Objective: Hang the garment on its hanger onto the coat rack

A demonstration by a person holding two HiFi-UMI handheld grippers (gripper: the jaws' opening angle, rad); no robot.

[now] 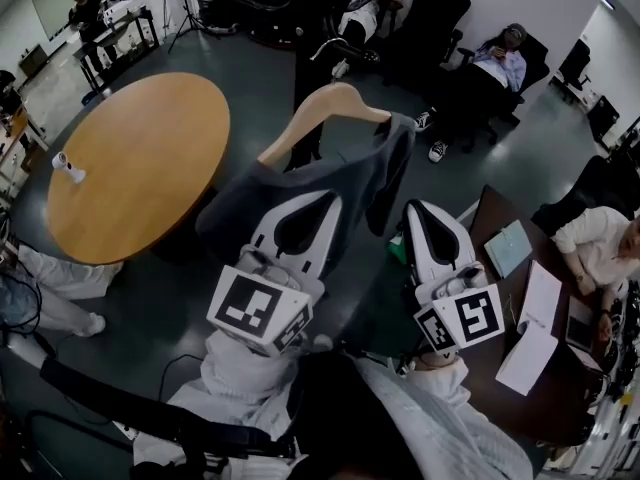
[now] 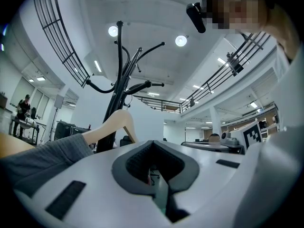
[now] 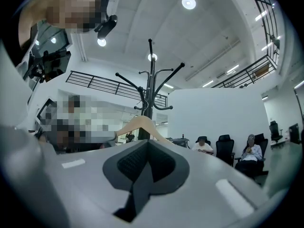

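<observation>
L gripper (image 1: 325, 203) & R gripper (image 1: 415, 208): both w/ jaws pressed together, nothing seen betw. them, tips right by the grey garment (image 1: 300, 180). Garment drapes on wood hanger (image 1: 325, 113), up next to black rack (image 1: 305, 63); hook can't be made out. Round table (image 1: 140, 158) to the left. Seated person (image 1: 505, 58) beyond.

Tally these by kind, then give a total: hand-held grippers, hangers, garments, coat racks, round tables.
Hand-held grippers: 2 (left hand-held gripper, right hand-held gripper)
Wooden hanger: 1
Dark grey garment: 1
Coat rack: 1
Round wooden table: 1
Total: 6
</observation>
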